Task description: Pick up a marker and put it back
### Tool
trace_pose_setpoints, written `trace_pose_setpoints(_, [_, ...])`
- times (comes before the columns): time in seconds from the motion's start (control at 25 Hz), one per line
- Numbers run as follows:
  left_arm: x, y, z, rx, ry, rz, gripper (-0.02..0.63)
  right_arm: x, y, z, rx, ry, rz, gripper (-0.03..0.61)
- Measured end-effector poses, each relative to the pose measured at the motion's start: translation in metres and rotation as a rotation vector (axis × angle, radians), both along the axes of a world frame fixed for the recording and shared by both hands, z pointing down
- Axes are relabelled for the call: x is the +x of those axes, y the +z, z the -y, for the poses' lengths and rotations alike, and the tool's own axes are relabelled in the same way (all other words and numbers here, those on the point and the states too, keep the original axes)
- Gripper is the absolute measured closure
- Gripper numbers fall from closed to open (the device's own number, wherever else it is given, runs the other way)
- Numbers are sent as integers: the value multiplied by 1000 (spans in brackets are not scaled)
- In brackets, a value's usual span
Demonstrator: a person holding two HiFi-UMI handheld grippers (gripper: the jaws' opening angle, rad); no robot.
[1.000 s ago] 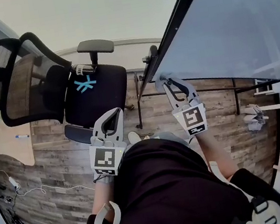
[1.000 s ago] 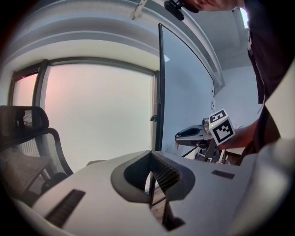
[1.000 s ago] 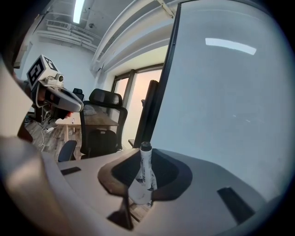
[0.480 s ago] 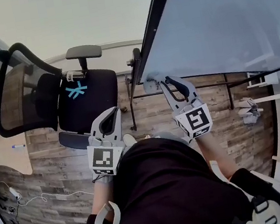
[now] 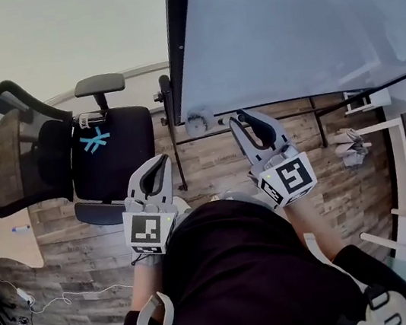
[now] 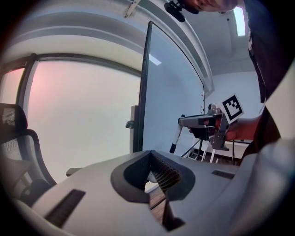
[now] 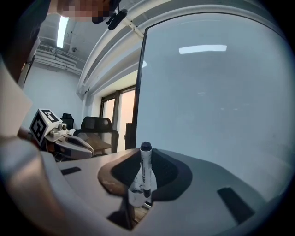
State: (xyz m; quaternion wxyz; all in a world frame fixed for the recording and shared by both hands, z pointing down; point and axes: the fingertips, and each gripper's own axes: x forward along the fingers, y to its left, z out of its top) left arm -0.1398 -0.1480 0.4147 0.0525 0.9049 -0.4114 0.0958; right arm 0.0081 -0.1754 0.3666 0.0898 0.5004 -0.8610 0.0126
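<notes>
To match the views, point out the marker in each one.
Head view: the marker barely shows at the right gripper's tips, just below the whiteboard.
Left gripper view: marker right of centre, hanging cap-down from the right gripper.
Right gripper view: marker at lower centre, upright, clamped between the jaws.
Shared landmark: the whiteboard, in all three views.

Upright white marker (image 7: 144, 174) (dark cap up)
</notes>
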Motion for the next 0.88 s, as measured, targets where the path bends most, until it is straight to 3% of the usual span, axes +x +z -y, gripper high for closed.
trace_pose_setpoints(0.4, [46, -1, 7, -11, 70, -4, 606, 63, -5, -20, -13, 117, 20, 494])
trace_pose_setpoints(0.88, [127, -4, 7, -29, 220, 15, 606, 144, 7, -53, -48, 262, 23, 494])
